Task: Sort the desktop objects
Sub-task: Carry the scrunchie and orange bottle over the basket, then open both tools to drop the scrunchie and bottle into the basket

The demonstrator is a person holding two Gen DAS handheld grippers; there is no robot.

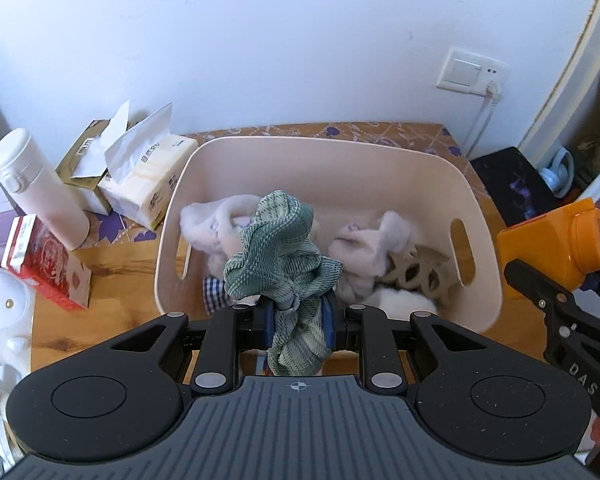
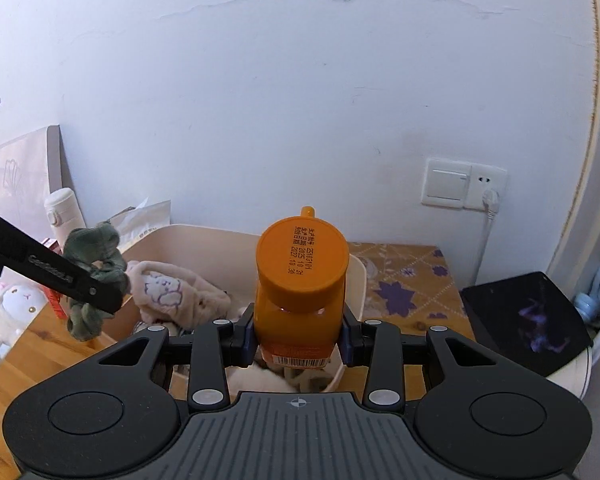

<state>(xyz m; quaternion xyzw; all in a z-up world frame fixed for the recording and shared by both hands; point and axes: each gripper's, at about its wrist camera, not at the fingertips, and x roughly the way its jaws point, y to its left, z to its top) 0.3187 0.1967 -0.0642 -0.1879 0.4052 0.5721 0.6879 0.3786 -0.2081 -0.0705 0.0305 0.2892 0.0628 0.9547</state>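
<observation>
The wooden table [image 1: 100, 264] carries a cream bin [image 1: 340, 168] pushed toward its back edge, already holding pale fleecy cloths [image 1: 364, 252], a checked scrap and a tan cut-out piece [image 1: 416, 270]. So part of the sorting looks done. Along the table's left edge a white flask [image 1: 36, 188], two tissue packs [image 1: 148, 176], a red box [image 1: 44, 264] and a plush toy [image 1: 0, 308] are still outside. My right claw [image 2: 298, 340] is clenched on an orange bottle [image 2: 300, 280] held over the bin's near rim. My left claw [image 1: 298, 320] grips a bunched green checked cloth [image 1: 280, 248] above the bin's near side; both still need placing, I judge.
</observation>
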